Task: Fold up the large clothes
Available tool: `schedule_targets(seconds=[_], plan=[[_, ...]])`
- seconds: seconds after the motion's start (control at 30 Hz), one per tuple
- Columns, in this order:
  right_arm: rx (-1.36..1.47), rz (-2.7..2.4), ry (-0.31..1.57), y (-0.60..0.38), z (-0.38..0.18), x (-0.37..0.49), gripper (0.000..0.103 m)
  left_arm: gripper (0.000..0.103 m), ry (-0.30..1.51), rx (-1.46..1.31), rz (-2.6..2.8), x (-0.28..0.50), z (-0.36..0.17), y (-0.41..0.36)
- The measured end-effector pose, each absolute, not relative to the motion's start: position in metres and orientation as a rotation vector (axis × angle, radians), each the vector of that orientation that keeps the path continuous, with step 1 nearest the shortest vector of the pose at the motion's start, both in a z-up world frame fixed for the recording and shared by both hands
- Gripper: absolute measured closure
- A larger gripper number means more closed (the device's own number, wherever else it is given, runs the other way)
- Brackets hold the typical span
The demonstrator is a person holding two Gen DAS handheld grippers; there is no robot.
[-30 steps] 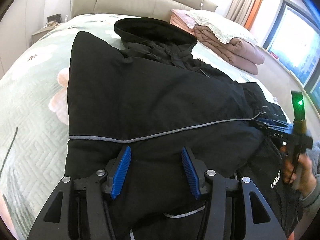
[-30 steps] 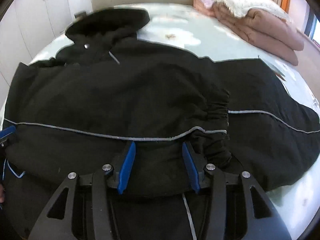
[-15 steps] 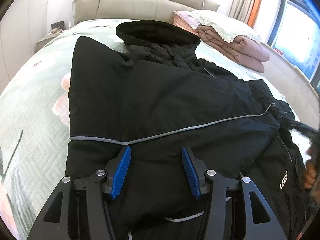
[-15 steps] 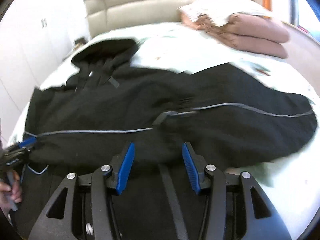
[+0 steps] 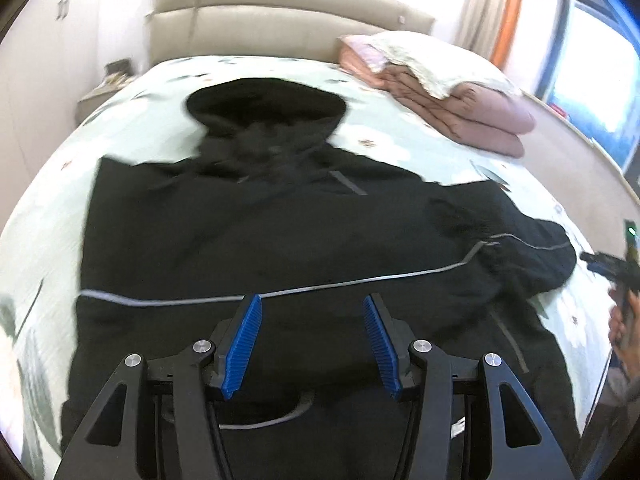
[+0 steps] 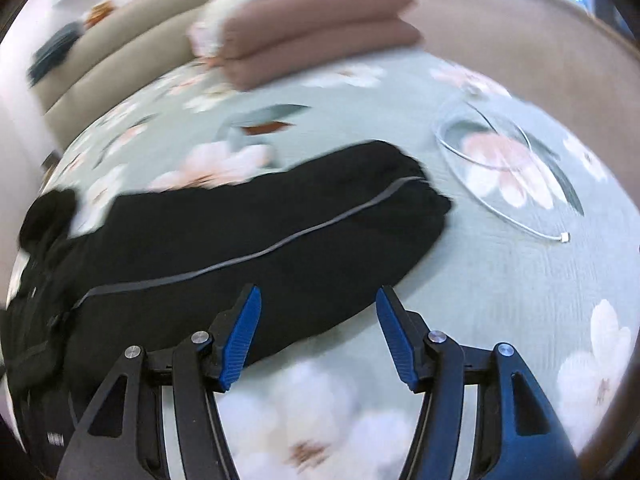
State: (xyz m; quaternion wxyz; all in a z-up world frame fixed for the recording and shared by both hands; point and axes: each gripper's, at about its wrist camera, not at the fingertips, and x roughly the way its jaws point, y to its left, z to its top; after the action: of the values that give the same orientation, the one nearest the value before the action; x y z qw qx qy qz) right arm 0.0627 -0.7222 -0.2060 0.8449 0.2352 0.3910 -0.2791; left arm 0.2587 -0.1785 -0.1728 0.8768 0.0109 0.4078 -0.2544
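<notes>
Lying spread across the bed [image 5: 132,128], the black hooded jacket [image 5: 280,232] had its hood [image 5: 264,108] toward the headboard at 12 o'clock in the left wrist view, and one sleeve [image 6: 280,216] stretched out toward 2 o'clock in the right wrist view, its cuff near a coiled white cable [image 6: 492,168] but apart from it. The left gripper [image 5: 312,340] hung over the lower body of the jacket with its jaws about half apart and nothing pinched between them. The right gripper [image 6: 318,334] hovered by the sleeve's near edge, its jaws opening, with only bedsheet and the sleeve's border showing below the gap and no cloth gripped. The jacket looked thick, soft and limp, probably fairly heavy for a garment, so it would sag and drag if lifted at one point. Its smooth shell might slip; a deep bite on the gathered cuff or along the grey piped seam [image 5: 360,284] seemed safest, with the other jaws pinning the body.
</notes>
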Motion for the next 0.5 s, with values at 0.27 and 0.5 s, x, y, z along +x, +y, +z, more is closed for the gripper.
schedule_targets(seconds=[0.27,0.5], plan=[[0.728,-0.607,0.814,-0.810,-0.252,0.067,0.034,0.048,0.889,0.039,-0.575,0.263,-0.179,-0.225],[0.795,-0.560,0.748,-0.830,-0.257,0.084,0.067,0.048,0.925,0.051,-0.583,0.268,-0.196,-0.249]])
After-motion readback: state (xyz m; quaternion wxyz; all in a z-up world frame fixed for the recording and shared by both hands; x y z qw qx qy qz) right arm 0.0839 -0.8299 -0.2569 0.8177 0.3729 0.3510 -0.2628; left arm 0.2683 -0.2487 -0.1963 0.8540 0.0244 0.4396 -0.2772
